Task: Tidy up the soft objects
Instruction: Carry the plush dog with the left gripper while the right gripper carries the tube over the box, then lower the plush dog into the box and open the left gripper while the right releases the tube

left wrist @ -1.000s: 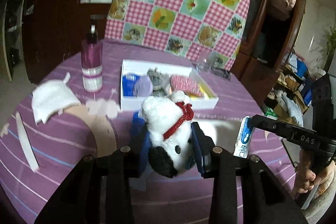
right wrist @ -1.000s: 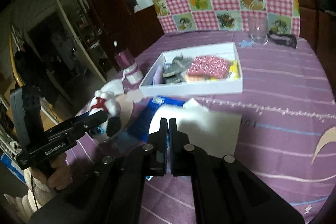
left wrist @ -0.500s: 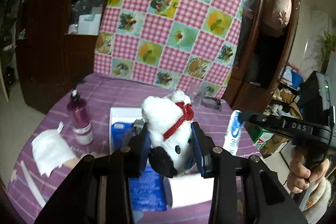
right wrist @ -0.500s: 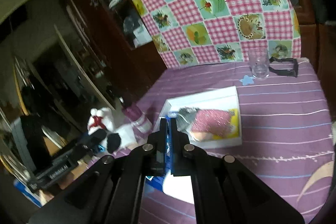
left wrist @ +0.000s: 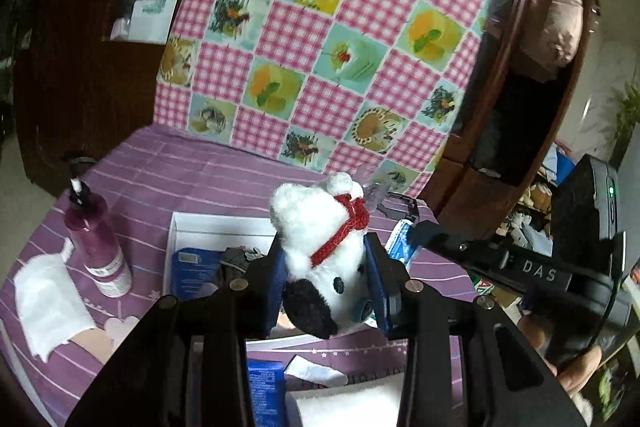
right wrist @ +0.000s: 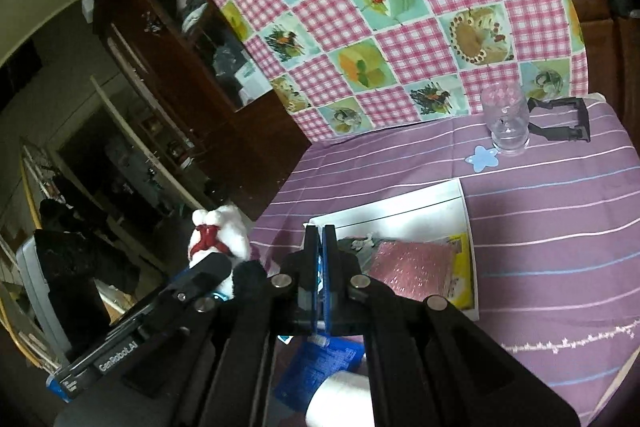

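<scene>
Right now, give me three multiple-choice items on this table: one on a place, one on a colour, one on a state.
1. Where is the glass?
A. inside the white box
B. on the purple cloth beyond the box
C. in the right tool

2. What colour is the plush dog's scarf?
A. red
B. green
C. yellow

3. What is the left tool doing?
A. hanging open, nothing in it
B. lying on the table
C. gripping the plush dog

Answers:
1 B: the glass stands on the cloth past the box.
2 A: a red scarf wraps the dog.
3 C: the left tool's fingers press both sides of the dog.
</scene>
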The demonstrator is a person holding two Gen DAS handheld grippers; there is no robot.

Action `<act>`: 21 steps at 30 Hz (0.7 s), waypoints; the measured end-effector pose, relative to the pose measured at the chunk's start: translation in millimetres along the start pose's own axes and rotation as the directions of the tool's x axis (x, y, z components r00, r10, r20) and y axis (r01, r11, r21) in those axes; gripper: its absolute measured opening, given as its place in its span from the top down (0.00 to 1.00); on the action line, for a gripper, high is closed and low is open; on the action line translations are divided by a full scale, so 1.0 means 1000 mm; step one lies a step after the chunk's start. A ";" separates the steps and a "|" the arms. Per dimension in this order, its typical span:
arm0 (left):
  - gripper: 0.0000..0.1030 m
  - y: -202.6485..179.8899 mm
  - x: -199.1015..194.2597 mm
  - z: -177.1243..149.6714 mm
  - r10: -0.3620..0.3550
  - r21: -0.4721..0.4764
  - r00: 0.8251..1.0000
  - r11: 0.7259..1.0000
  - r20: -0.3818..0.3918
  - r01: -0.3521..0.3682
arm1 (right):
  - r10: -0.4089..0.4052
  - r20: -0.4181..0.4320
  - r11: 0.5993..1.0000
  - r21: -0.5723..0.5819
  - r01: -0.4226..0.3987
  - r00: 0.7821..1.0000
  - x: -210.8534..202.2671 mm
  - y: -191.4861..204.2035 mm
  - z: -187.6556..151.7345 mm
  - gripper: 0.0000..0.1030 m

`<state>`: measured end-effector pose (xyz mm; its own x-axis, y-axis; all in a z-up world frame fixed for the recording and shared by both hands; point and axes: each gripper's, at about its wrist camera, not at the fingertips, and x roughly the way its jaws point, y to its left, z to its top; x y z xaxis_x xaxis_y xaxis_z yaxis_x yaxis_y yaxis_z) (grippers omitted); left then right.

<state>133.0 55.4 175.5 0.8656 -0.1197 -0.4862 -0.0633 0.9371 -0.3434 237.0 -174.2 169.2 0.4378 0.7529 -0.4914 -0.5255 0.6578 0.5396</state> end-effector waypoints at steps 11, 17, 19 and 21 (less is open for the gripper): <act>0.65 0.015 0.039 -0.017 0.036 0.045 0.998 0.998 -0.046 -0.034 | -0.056 -0.013 0.998 0.035 0.056 0.998 0.023 -0.033 -0.013 0.97; 0.65 0.034 0.050 -0.018 0.042 0.027 0.998 0.999 -0.054 -0.041 | -0.080 -0.060 0.993 0.086 0.085 0.995 0.042 -0.058 -0.018 0.97; 0.65 0.041 0.058 -0.021 0.046 0.012 0.996 0.999 -0.072 -0.045 | -0.077 -0.081 0.991 0.104 0.086 0.994 0.052 -0.064 -0.021 0.97; 0.65 0.046 0.065 -0.024 0.067 0.017 0.993 0.998 -0.095 -0.065 | -0.086 -0.084 0.989 0.109 0.095 0.993 0.058 -0.065 -0.024 0.97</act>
<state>174.3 82.9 109.1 0.8082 -0.0877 -0.5823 -0.1112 0.9483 -0.2972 278.9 -173.8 88.7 0.4185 0.6887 -0.5921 -0.3989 0.7251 0.5614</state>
